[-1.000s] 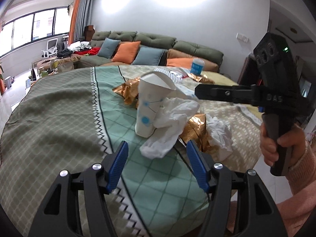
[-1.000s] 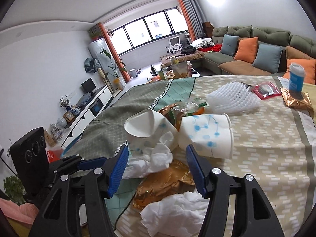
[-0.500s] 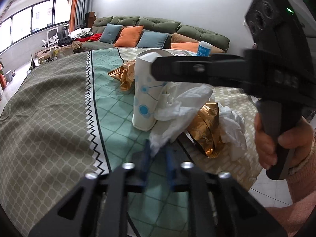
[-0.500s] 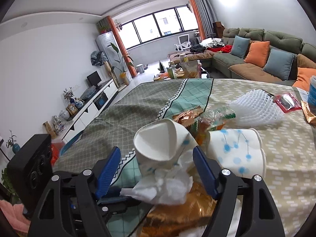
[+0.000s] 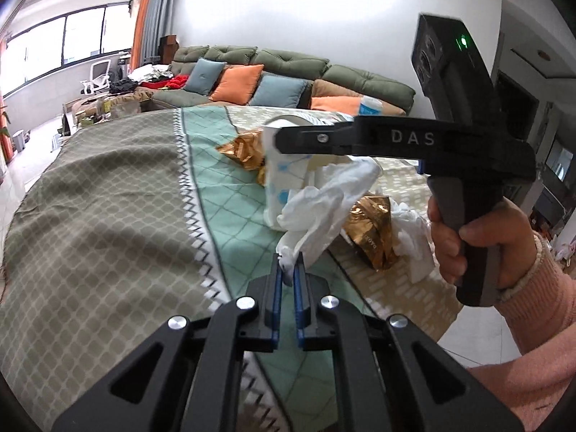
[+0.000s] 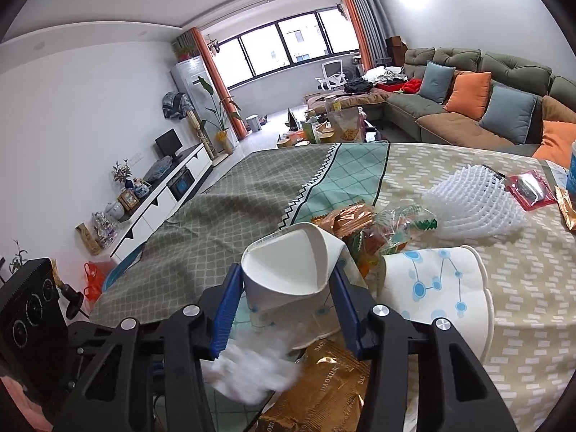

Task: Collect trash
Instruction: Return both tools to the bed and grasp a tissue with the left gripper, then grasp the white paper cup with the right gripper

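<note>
Tissue [image 5: 324, 212] is pinched by its near corner in my left gripper [image 5: 287, 270], trailing up toward one o'clock over the tablecloth [image 5: 108, 223]. My right gripper [image 6: 284, 309] is closing around the crushed paper cup [image 6: 288, 273], blue pads against both its sides, I think. A second cup [image 6: 435, 288] lies at three o'clock of it, a gold wrapper [image 6: 324, 392] at six, white foam netting [image 6: 471, 201] farther toward two.

Bright window daylight, wall glare, fisheye-warped edges.
</note>
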`<move>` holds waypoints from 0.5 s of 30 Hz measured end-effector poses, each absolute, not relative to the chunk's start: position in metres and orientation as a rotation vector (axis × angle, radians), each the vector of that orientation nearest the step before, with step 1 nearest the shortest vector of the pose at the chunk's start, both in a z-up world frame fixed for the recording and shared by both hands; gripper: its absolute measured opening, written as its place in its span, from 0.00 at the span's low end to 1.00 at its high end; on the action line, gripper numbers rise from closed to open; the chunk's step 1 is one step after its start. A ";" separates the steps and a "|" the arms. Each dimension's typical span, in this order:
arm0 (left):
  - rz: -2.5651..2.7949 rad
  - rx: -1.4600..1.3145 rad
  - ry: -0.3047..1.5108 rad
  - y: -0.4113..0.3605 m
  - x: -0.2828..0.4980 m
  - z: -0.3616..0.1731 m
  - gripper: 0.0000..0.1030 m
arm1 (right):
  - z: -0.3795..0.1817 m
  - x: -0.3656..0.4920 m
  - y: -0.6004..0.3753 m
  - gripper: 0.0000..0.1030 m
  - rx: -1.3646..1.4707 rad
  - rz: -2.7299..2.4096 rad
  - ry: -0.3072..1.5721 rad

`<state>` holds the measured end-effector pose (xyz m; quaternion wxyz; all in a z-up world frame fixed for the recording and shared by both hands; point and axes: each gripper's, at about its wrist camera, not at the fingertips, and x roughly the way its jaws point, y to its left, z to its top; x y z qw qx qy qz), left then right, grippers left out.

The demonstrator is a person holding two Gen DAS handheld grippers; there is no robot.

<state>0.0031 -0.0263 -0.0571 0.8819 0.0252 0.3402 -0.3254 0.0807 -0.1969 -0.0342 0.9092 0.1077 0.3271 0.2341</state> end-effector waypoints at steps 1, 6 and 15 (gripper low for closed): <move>-0.676 0.047 0.707 -0.024 0.003 -0.056 0.07 | -0.033 0.080 -0.197 0.46 0.229 0.488 0.672; -0.640 0.008 0.690 0.003 -0.004 -0.052 0.07 | -0.028 0.078 -0.204 0.44 0.281 0.522 0.657; -0.543 -0.046 0.657 0.048 -0.011 -0.046 0.07 | -0.020 0.073 -0.195 0.43 0.324 0.602 0.643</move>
